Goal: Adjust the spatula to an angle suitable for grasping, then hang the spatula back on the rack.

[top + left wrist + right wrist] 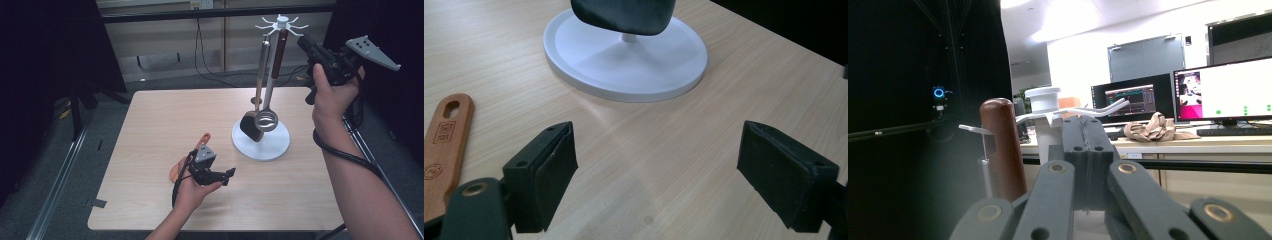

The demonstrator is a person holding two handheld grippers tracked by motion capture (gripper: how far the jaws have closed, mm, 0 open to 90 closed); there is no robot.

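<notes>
Closed right tool beside brown handle, white rack top

Matt pale wood table — glossy metal ladle.

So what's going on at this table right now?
A person is working with a handheld gripper in each hand around a white utensil stand with a round base, where a black spatula and a steel ladle hang from the top hooks. The right gripper is raised beside the hook crown, jaws closed on nothing, next to the ladle's brown handle. The left gripper hovers low over the table with jaws wide open, beside an orange wooden-handled utensil lying flat.
</notes>
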